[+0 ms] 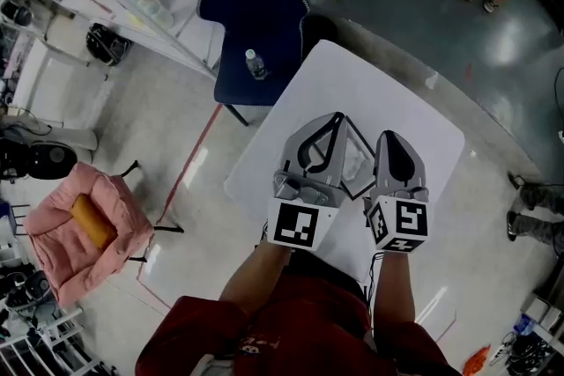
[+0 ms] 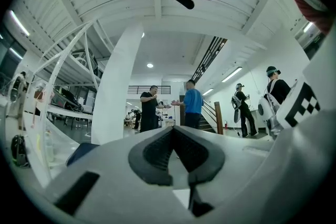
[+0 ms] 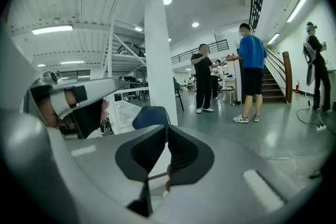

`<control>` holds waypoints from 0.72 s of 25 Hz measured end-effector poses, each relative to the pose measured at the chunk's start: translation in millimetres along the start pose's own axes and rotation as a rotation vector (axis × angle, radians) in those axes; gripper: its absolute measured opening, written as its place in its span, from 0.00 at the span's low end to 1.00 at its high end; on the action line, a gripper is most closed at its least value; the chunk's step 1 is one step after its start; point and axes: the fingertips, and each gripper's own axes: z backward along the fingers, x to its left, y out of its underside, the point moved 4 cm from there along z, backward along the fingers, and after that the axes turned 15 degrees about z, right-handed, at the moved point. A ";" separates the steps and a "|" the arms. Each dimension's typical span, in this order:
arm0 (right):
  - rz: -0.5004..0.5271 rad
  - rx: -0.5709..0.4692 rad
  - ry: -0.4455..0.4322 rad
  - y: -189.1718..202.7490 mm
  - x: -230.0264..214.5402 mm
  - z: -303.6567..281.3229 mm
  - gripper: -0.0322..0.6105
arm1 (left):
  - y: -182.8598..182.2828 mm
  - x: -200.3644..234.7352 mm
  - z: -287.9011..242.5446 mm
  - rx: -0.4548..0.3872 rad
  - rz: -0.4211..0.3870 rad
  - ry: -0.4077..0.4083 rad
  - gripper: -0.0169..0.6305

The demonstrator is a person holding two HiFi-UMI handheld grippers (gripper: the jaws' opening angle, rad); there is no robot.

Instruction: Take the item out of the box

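Observation:
In the head view both grippers are held side by side over a white table (image 1: pixel 397 92), pointing away from me. My left gripper (image 1: pixel 334 121) and right gripper (image 1: pixel 393 139) each carry a marker cube near my hands. Between them lies a small dark-edged, pale box-like thing (image 1: pixel 357 161), mostly hidden by the grippers; I cannot make out what is in it. In the left gripper view the left gripper (image 2: pixel 172 131) has its dark pads meeting at the tips, nothing held. In the right gripper view the right gripper (image 3: pixel 166 131) has only a thin slit between its pads and grips nothing.
A dark blue chair (image 1: pixel 256 13) with a water bottle (image 1: pixel 254 63) on its seat stands beyond the table's far left corner. A pink cushioned chair (image 1: pixel 84 233) is on the floor to the left. People (image 3: pixel 251 73) stand near a white pillar (image 3: pixel 160 71) and stairs.

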 end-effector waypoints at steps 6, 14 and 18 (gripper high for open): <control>-0.006 0.072 -0.051 25.5 7.2 -11.5 0.10 | 11.8 2.6 2.4 0.014 0.006 -0.015 0.03; -0.021 0.231 -0.121 78.7 31.7 -33.4 0.14 | 31.0 16.9 8.2 0.049 0.016 -0.015 0.03; -0.036 0.325 -0.167 106.9 42.9 -40.1 0.18 | 40.2 19.9 9.0 0.066 0.019 -0.010 0.03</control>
